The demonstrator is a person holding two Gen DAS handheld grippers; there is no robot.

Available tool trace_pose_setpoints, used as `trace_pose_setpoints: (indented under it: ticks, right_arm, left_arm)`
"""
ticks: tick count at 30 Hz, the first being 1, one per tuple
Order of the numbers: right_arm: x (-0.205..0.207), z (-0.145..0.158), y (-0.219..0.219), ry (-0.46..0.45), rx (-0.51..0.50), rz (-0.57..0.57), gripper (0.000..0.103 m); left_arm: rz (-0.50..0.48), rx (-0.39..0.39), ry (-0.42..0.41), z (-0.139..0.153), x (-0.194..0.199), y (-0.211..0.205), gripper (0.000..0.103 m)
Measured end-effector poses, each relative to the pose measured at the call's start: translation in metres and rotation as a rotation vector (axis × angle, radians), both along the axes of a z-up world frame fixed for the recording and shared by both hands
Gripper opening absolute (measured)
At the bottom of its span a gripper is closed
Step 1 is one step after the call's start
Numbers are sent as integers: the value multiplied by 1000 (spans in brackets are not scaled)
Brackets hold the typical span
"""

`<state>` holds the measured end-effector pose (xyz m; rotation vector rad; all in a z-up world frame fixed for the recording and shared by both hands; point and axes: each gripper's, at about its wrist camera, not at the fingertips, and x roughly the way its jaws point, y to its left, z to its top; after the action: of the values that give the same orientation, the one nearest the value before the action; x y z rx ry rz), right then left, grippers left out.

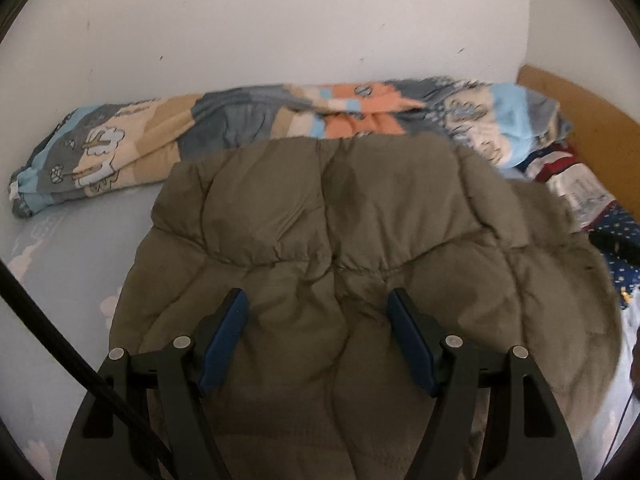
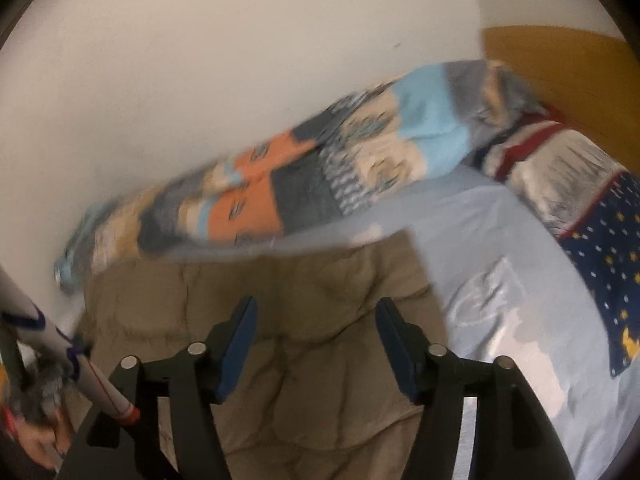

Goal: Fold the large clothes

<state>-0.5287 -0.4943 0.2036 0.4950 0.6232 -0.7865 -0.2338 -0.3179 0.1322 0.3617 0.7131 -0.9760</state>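
Observation:
An olive-brown quilted puffer jacket lies spread on the pale blue bed sheet. My left gripper hovers over the jacket's near part, jaws apart, blue pads clear of the cloth. In the blurred right wrist view the same jacket lies below my right gripper, whose jaws also stand apart with nothing pinched between the pads. The jacket's right edge ends near the sheet.
A rolled patchwork blanket lies along the white wall behind the jacket. A star-print navy cloth and striped fabric sit at the right by a wooden headboard. A hand and a white tube show at the lower left.

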Motion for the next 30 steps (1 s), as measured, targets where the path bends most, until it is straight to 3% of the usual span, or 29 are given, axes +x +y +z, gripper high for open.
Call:
trace_pose_setpoints:
  ticks: [5, 10, 14, 16, 18, 22, 26, 30]
  right_arm:
    - [45, -57, -1, 148, -19, 66, 68]
    - [54, -91, -33, 134, 103, 58, 72]
    - [60, -102, -48, 149, 176, 51, 73]
    - [62, -99, -45, 181, 167, 41, 73]
    - [58, -87, -35, 206, 152, 8, 73]
    - [21, -39, 9, 58, 140, -17, 71]
    - [4, -20, 60, 60, 141, -34, 71]
    - [-3, -11, 123, 67, 111, -19, 71]
  left_arm:
    - [47, 74, 38, -31, 18, -21, 82]
    - [75, 84, 44, -48, 31, -40, 85]
    - [96, 152, 47, -52, 34, -51, 86]
    - [120, 170, 52, -43, 29, -41, 86]
    - [125, 125, 84, -26, 16, -16, 86]
    - [122, 67, 92, 2, -16, 38, 86]
    - [163, 70, 108, 13, -50, 86, 86]
    - [220, 56, 55, 18, -74, 117, 86]
